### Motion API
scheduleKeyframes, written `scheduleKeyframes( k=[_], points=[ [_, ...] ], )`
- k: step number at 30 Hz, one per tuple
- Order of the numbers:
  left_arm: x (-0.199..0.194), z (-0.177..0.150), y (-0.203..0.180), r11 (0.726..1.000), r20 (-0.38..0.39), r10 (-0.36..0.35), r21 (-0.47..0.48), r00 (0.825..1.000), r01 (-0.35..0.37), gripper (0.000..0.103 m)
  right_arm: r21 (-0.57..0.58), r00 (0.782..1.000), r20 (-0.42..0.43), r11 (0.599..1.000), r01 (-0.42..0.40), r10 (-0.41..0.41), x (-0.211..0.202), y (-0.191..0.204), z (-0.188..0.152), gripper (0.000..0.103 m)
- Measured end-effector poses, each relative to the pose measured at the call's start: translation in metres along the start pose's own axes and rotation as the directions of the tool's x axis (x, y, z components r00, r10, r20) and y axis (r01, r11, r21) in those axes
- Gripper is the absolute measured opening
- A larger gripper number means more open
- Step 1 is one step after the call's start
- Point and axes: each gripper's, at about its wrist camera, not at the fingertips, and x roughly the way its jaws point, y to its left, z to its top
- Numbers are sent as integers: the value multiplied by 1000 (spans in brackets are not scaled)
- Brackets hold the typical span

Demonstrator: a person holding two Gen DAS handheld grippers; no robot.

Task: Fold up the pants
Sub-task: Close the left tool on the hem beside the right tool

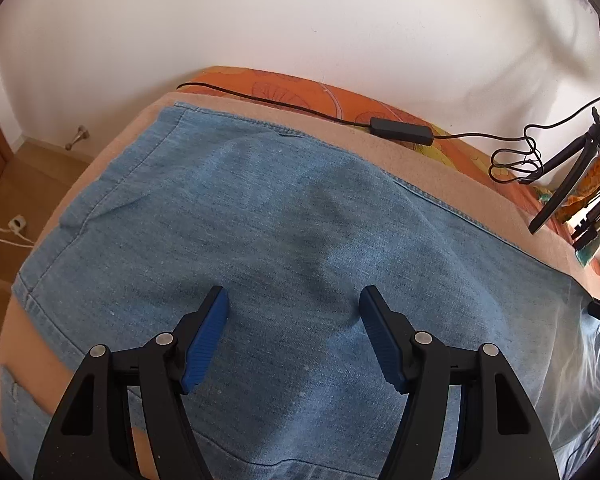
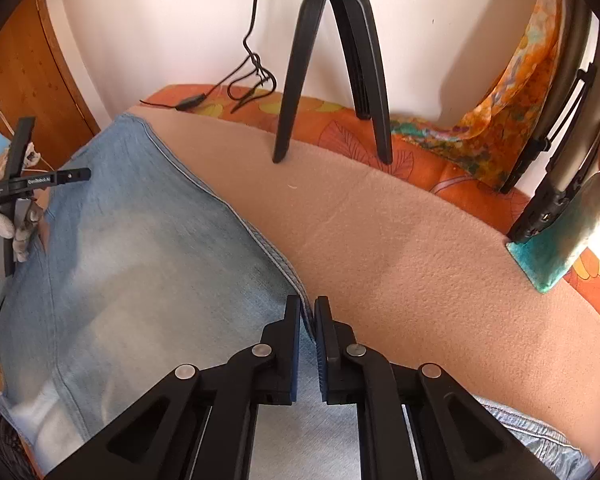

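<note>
Jaws of right gripper [image 2: 307,312] pinched on seam edge of light-blue denim pants [image 2: 140,248] lying flat on beige blanket [image 2: 400,240]; left gripper [image 1: 294,300] jaws spread, poised over the denim's middle.

Light-blue denim pants [image 1: 284,216] lie spread flat on a peach blanket [image 2: 400,232], stitched seam edges showing.

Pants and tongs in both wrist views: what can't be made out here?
- Pants: waistband and full length cut off by the frame edges and hidden under the left tongs.
- Right tongs: their own pads hide how much of the fabric edge they pinch.
- Left tongs, right wrist view: mostly cut off at the left edge.
</note>
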Motion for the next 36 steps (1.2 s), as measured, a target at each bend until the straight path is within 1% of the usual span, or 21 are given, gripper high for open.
scheduleKeyframes(
  k=[4,7,9,12,15,17,19,22,23,25,27,31,32,35,36],
  points=[
    [-6,8,4,1000,-1,1,-19,1000,-1,68,-13,997,69,999,-44,45,-45,13,-4,3],
    [-17,17,7,999,26,-12,-50,1000,13,69,-69,992,105,996,-64,71,-70,36,-10,3],
    [-26,26,6,997,48,-23,-71,999,26,69,-101,989,110,991,-90,101,-78,53,-16,3],
    [-35,41,0,995,73,-44,-90,996,50,69,-159,986,86,979,-131,146,-85,80,-30,2],
    [-34,56,-8,991,67,-78,-100,995,85,70,-216,983,40,962,-169,182,-84,103,-47,2],
    [-29,64,-19,992,60,-85,-86,995,90,73,-255,981,2,949,-187,194,-85,116,-64,2],
    [-23,69,-29,994,47,-77,-68,996,80,76,-299,981,-33,934,-194,194,-82,129,-76,2],
    [-5,70,-36,998,-12,-14,-57,1000,13,77,-335,982,-55,923,-190,182,-80,138,-88,2],
    [0,67,-35,998,-27,2,-62,1000,-4,77,-334,982,-56,923,-191,183,-80,138,-89,2],
    [4,62,-28,997,-31,30,-77,999,-32,77,-324,981,-47,926,-192,187,-82,136,-88,2],
    [7,57,-17,992,-35,80,-95,996,-83,77,-316,981,-31,930,-189,189,-85,133,-87,2],
    [11,57,-1,987,-47,66,-144,997,-72,77,-314,981,-30,929,-194,194,-85,132,-85,2],
    [12,59,-2,987,-45,68,-144,997,-74,76,-319,981,-33,928,-192,192,-85,134,-86,2],
    [22,61,-9,991,-62,45,-125,997,-53,73,-325,982,-41,927,-188,185,-82,137,-89,2],
    [26,60,-13,992,-71,32,-119,997,-41,70,-325,983,-40,928,-184,181,-82,137,-90,2]
  ],
)
